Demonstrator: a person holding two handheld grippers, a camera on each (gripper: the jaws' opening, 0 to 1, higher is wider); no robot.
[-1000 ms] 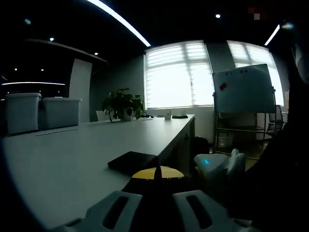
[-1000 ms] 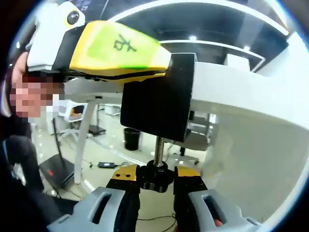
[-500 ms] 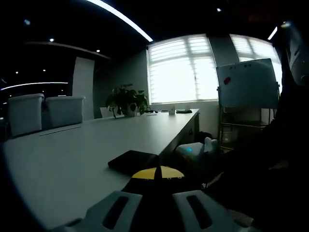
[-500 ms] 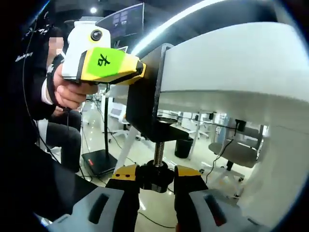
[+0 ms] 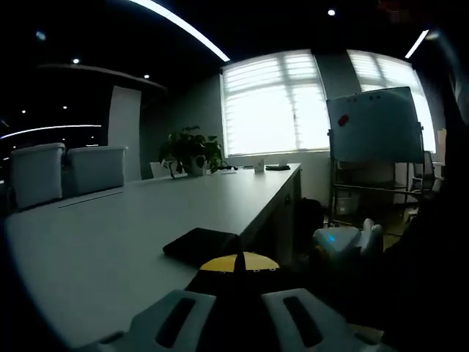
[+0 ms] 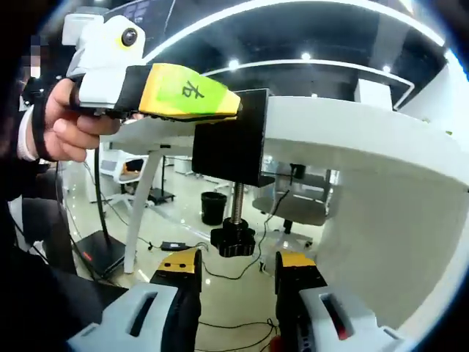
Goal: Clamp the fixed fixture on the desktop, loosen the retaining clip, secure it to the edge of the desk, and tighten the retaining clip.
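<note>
I am looking along one long white desk (image 5: pixel 110 220), and in the right gripper view I am seeing its edge (image 6: pixel 352 139) from below. One black fixture (image 6: pixel 229 138) is sitting clamped over that edge, with one threaded screw hanging down from it and ending in one black knob (image 6: pixel 233 240). In the left gripper view the fixture's flat top plate (image 5: pixel 201 244) is lying on the desk surface just ahead of my left gripper (image 5: pixel 236 312).

My right gripper (image 6: pixel 236 282) is standing with its two jaws spread wide; the knob is hanging just above the gap between them, touching neither jaw. My left gripper is showing in the right gripper view (image 6: pixel 157 84), held by a hand (image 6: pixel 69 128), its yellow body pressed against the fixture's side and bearing a green label with one Chinese character I cannot make out for certain. Whether its jaws are gripping the fixture I cannot tell.

Farther off I am counting two grey bins (image 5: pixel 62 172), one whiteboard (image 5: pixel 374 130) and one potted plant (image 5: pixel 190 152).
</note>
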